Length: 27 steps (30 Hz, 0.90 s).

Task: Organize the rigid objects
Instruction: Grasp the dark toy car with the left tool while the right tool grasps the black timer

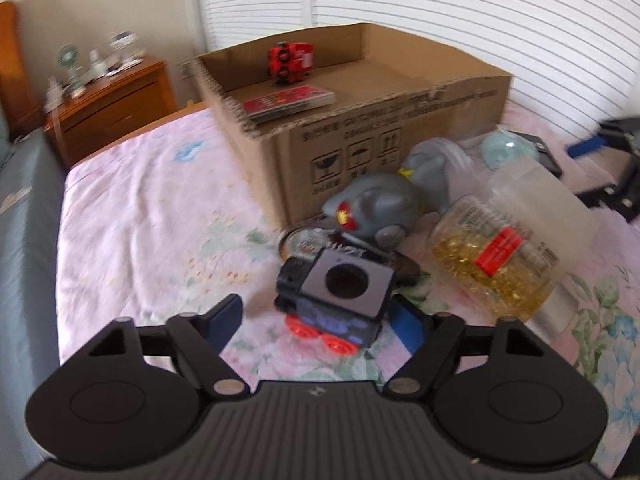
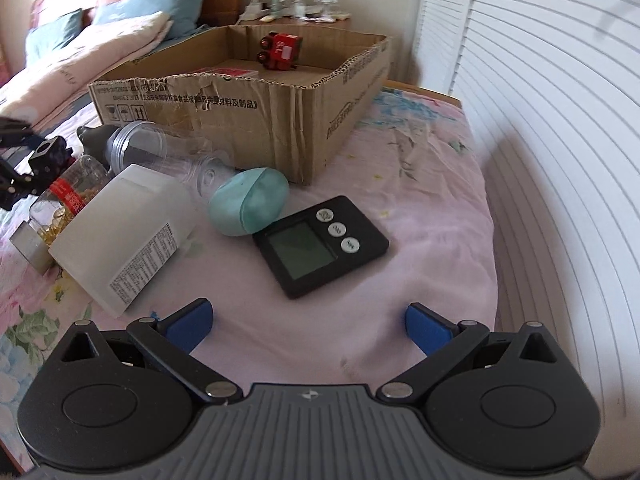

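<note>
Between the blue pads of the left gripper (image 1: pixel 316 322) stands a small black toy train (image 1: pixel 334 300) with red wheels, its grey round-holed front face turned up toward the camera; the jaws are spread wide, one pad touching or nearly touching the toy's right side (blur hides which), the other clearly apart from it. Its long axis runs roughly away from the camera, toward the cardboard box (image 1: pixel 384 136). Just behind it lie a grey toy (image 1: pixel 376 208) and a tipped jar of yellow capsules (image 1: pixel 496 264). Over the pink bedsheet (image 2: pixel 420 200) the right gripper (image 2: pixel 308 326) hangs with jaws wide apart, holding nothing; ahead of it a black digital timer (image 2: pixel 320 246) lies flat, screen up, beside a teal egg-shaped case (image 2: pixel 248 208).
</note>
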### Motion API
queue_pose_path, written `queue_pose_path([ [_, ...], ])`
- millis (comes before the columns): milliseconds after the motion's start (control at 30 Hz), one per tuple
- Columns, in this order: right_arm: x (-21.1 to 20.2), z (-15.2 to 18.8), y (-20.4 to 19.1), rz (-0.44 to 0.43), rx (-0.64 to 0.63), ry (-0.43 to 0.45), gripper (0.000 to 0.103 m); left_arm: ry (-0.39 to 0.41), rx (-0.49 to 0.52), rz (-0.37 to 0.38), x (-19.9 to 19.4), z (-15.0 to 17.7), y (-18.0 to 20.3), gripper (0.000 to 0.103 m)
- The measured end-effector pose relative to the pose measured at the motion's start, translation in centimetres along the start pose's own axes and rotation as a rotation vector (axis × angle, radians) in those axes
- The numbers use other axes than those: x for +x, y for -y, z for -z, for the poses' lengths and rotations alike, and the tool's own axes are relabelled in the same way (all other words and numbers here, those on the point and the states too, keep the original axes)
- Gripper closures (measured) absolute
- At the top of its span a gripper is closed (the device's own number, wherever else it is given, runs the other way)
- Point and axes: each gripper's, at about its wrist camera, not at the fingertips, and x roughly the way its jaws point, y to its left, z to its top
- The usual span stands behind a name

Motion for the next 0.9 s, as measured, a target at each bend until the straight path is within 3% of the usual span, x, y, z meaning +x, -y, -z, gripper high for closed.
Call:
queue_pose_path([
  [167,1.1,-1.5,0.9,-0.033,-0.064,-0.014,0.000,-0.012,0.008,0.065,0.3,-0.6,-0.3,0.048],
  [500,3.0,-4.1,1.7,-0.135,-0.195,-0.028,0.000,-0.026,-0.005,0.064,0.6,-0.9,-0.3,0.048],
  [667,2.1,-4.2,1.2,-0.165,-0.211,-0.031,0.024,-0.035,-0.009,0.060,0.6,-0.9,-0.3,0.048],
  [900,0.7,-3.0,0.4,-0.153,-0.197,-0.046,0.027,-0.051,0.000,0.053,0.4,-0.8,0.0,0.048],
])
